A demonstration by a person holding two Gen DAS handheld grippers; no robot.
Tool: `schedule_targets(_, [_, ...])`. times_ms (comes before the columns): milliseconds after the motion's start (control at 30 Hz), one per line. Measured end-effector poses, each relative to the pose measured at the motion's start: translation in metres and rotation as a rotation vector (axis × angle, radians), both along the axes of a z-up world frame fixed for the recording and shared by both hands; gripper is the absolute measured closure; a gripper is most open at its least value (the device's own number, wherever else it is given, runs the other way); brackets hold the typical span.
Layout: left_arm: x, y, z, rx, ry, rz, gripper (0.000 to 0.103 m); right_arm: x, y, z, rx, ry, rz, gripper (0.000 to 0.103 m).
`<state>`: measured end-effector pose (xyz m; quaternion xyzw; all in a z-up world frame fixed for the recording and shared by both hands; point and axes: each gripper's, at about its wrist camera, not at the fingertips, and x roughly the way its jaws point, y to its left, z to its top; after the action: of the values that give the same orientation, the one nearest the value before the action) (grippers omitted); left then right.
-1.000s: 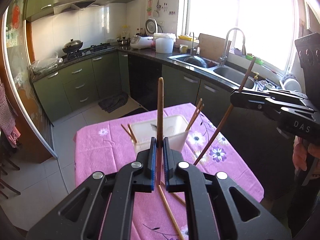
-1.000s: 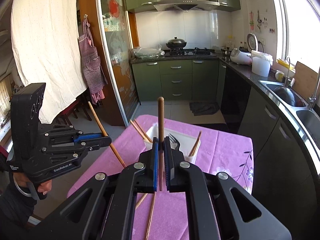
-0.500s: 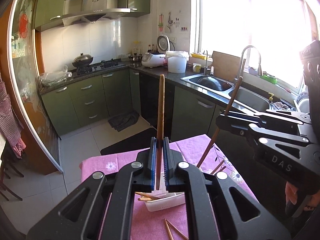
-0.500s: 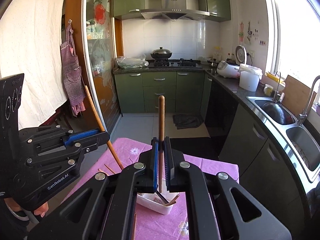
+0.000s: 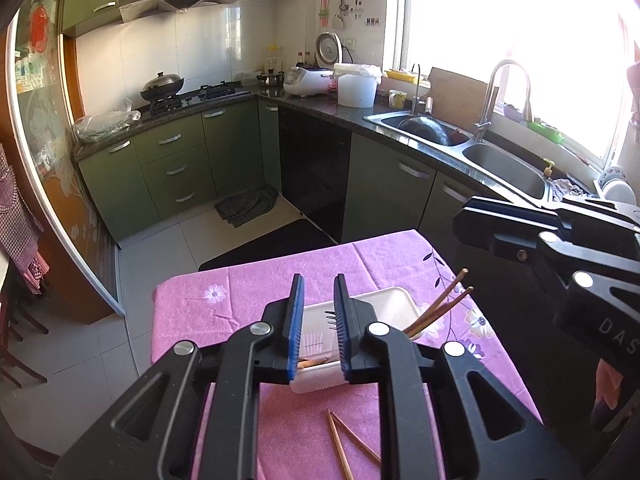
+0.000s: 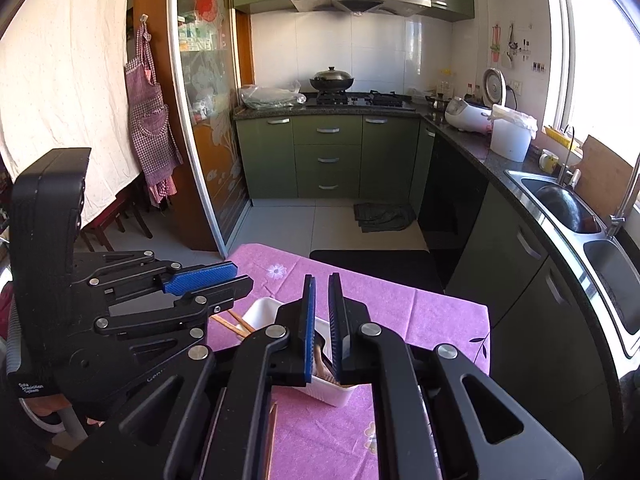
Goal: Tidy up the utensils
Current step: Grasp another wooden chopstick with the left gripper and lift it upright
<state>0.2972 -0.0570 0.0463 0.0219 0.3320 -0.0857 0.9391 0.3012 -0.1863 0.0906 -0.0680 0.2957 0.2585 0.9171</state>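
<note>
A white plastic utensil bin (image 5: 394, 304) stands on the pink flowered tablecloth (image 5: 248, 292). It holds a fork (image 5: 331, 316) and several wooden chopsticks, two sticking out at its right end (image 5: 440, 306). My left gripper (image 5: 318, 284) is open and empty just above the bin. My right gripper (image 6: 322, 282) is open and empty above the same bin (image 6: 260, 310); chopsticks (image 6: 234, 322) lean out of its left end. Each gripper shows in the other's view: the right one (image 5: 560, 240), the left one (image 6: 200, 280).
Loose chopsticks lie on the cloth in front of the bin (image 5: 344, 444) and one shows under my right gripper (image 6: 272, 440). Green kitchen cabinets, a stove and a double sink (image 5: 460, 144) line the walls beyond the table. A sliding glass door (image 6: 200, 120) is at left.
Both grippers have opened and let go of their chopsticks, which now rest in the bin. Both views have tilted down towards the table.
</note>
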Motion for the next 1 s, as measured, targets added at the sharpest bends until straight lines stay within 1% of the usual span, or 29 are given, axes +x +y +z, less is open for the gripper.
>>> schedule_targets(67, [-0.018,0.001,0.011,-0.006,-0.017,-0.003,0.079,-0.024,-0.008,0.011,0.012,-0.039,0.016,0.093])
schedule_targets(133, [-0.037,0.0,0.013,0.001,-0.008,-0.009,0.067,-0.049,-0.018,0.015,0.014,-0.062,0.025,0.084])
schedule_targets(200, [-0.054,0.0,0.001,0.014,0.038,-0.014,0.063,-0.068,-0.026,0.004,-0.014,-0.053,0.031,0.079])
schedule_targets(233, [-0.061,-0.001,-0.011,0.017,0.075,-0.019,0.063,-0.076,-0.028,-0.008,-0.033,-0.032,0.034,0.077])
schedule_targets(300, [-0.072,-0.006,-0.046,0.036,0.178,-0.034,0.063,-0.086,-0.032,-0.043,-0.085,0.037,0.043,0.074])
schedule_targets(433, [-0.079,-0.013,-0.124,0.052,0.403,-0.063,0.063,-0.085,-0.04,-0.132,-0.214,0.229,0.034,0.074])
schedule_targets(500, [-0.074,-0.016,-0.156,0.043,0.498,-0.056,0.063,-0.08,-0.047,-0.17,-0.234,0.31,0.019,0.074])
schedule_targets(600, [-0.061,-0.02,-0.192,0.055,0.587,-0.022,0.064,-0.071,-0.059,-0.211,-0.243,0.398,-0.002,0.074])
schedule_targets(667, [-0.049,-0.022,-0.207,0.072,0.624,0.002,0.065,-0.064,-0.066,-0.227,-0.245,0.433,-0.017,0.073])
schedule_targets(733, [-0.038,-0.021,-0.216,0.089,0.642,0.029,0.073,-0.061,-0.073,-0.239,-0.236,0.457,-0.028,0.072])
schedule_targets(800, [-0.029,-0.023,-0.222,0.1,0.659,0.039,0.074,-0.055,-0.079,-0.244,-0.23,0.474,-0.032,0.069])
schedule_targets(833, [-0.026,-0.024,-0.224,0.106,0.665,0.043,0.078,-0.051,-0.081,-0.246,-0.226,0.48,-0.034,0.068])
schedule_targets(900, [-0.023,-0.025,-0.23,0.122,0.679,0.048,0.081,-0.05,-0.085,-0.25,-0.219,0.489,-0.033,0.068])
schedule_targets(1000, [-0.018,-0.029,-0.239,0.127,0.703,0.051,0.081,-0.046,-0.087,-0.251,-0.208,0.491,-0.032,0.068])
